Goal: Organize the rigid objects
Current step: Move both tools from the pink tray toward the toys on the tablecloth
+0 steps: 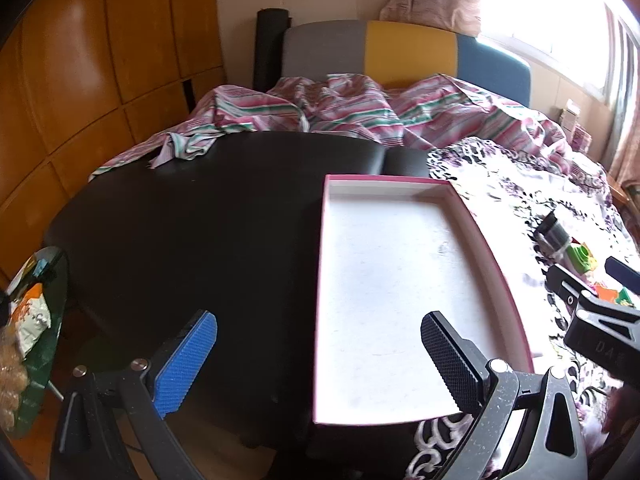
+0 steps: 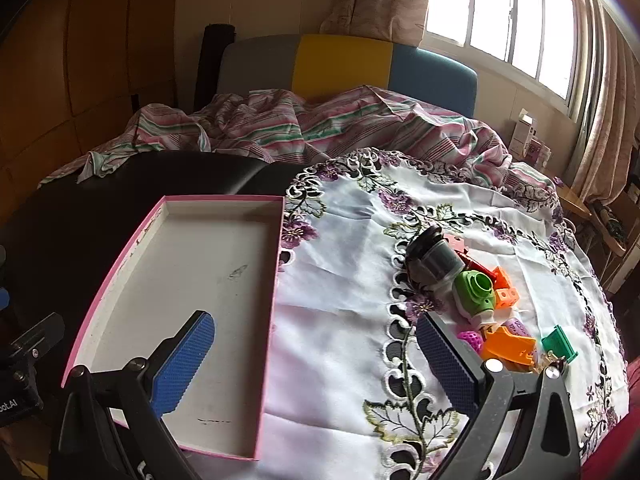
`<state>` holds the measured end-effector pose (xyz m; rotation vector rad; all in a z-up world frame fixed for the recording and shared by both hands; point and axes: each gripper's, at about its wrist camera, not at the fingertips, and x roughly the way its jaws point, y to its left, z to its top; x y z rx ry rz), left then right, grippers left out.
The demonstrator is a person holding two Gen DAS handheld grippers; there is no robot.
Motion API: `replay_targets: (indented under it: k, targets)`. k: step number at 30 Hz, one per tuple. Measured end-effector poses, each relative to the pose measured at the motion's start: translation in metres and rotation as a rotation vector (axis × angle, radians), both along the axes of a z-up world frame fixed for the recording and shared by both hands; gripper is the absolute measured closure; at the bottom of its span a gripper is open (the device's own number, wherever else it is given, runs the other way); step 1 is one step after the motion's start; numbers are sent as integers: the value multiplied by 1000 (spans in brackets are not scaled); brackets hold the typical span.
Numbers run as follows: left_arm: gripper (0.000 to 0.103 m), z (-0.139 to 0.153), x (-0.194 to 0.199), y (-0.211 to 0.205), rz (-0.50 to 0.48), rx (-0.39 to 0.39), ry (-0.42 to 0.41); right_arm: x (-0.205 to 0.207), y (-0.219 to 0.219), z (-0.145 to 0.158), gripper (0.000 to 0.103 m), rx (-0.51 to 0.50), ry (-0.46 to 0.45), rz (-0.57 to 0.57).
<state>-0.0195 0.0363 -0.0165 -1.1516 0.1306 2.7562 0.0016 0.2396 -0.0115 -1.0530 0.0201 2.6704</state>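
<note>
A shallow pink-rimmed box with a bare white floor (image 1: 400,280) (image 2: 188,292) lies on the black surface beside a flowered white cloth (image 2: 352,288). On the cloth sits a heap of small rigid things: a dark jar on its side (image 2: 434,260) (image 1: 554,236), a green plastic piece (image 2: 474,290), orange blocks (image 2: 506,292), a flat orange piece (image 2: 508,346), a green clip (image 2: 558,342). My left gripper (image 1: 320,360) hangs open over the box's near left edge. My right gripper (image 2: 316,364) is open above the cloth, left of the heap. Nothing is between either pair of fingers.
A rumpled striped sheet (image 2: 280,124) and a grey, yellow and blue headboard (image 2: 344,64) lie behind. A wooden wardrobe (image 1: 100,80) stands at the left, a snack bag (image 1: 28,320) at the near left. The right gripper's body (image 1: 600,320) shows at the left view's right edge.
</note>
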Motion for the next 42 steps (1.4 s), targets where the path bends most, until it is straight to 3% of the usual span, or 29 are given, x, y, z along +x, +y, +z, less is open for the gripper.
replay_targets:
  k: [13,22,27,42]
  targets:
    - [0,6,-4,62,-164,-57,37,19,135,15,0,-63,-32,-192]
    - [0,6,-1,105,-268,-63,35,48,224,0,0,-114,-2,-371]
    - [0,0,2,143,-364,-73,21,59,251,-7,0,-248,30,-452]
    - [0,-21,15,245,-581,-85,-27,81,279,-10,0,-364,85,-549]
